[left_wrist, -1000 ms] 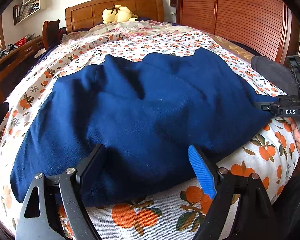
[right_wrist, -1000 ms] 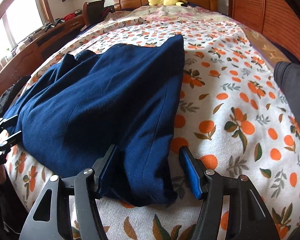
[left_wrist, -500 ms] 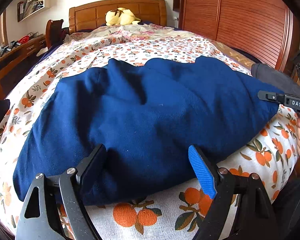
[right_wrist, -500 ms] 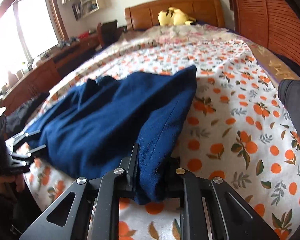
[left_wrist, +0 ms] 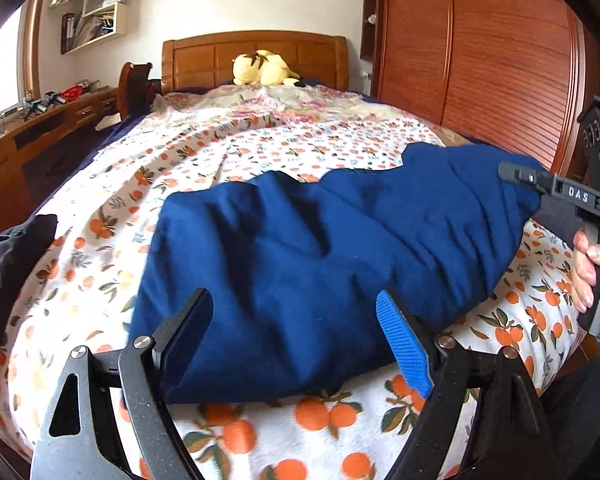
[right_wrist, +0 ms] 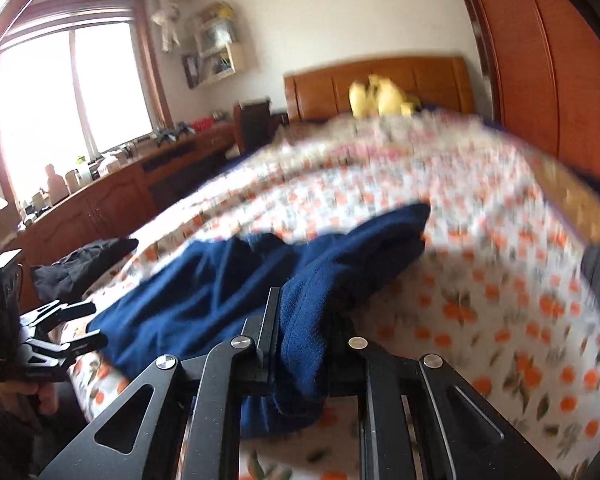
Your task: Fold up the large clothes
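Seen from the left wrist, the left gripper (left_wrist: 296, 322) has its jaws spread wide, and the near edge of the navy garment (left_wrist: 324, 256) lies between them without either pad pressing it; the blue pad (left_wrist: 404, 344) on one finger stands clear of the cloth. Ahead of the jaws the garment spreads across the orange-print bedspread (left_wrist: 260, 428), rumpled and lifted toward one far corner, where the right gripper (left_wrist: 518, 174) has that corner pinched, a hand (left_wrist: 592, 276) wrapped round its handle. Beyond the garment a yellow plush toy (left_wrist: 264, 68) sits against the wooden headboard (left_wrist: 256, 56). Dark clothing (left_wrist: 8, 252) lies off to the side of the jaws. From the right wrist, the picture is blurred, yet the right gripper (right_wrist: 304, 332) shows its jaws having just closed onto a thick fold of the navy garment (right_wrist: 220, 292), which bunches up between them and hangs below. The cloth trails away from the jaws over the bedspread (right_wrist: 500, 280) toward the left gripper (right_wrist: 66, 326), which stands spread beside the garment's other near corner.
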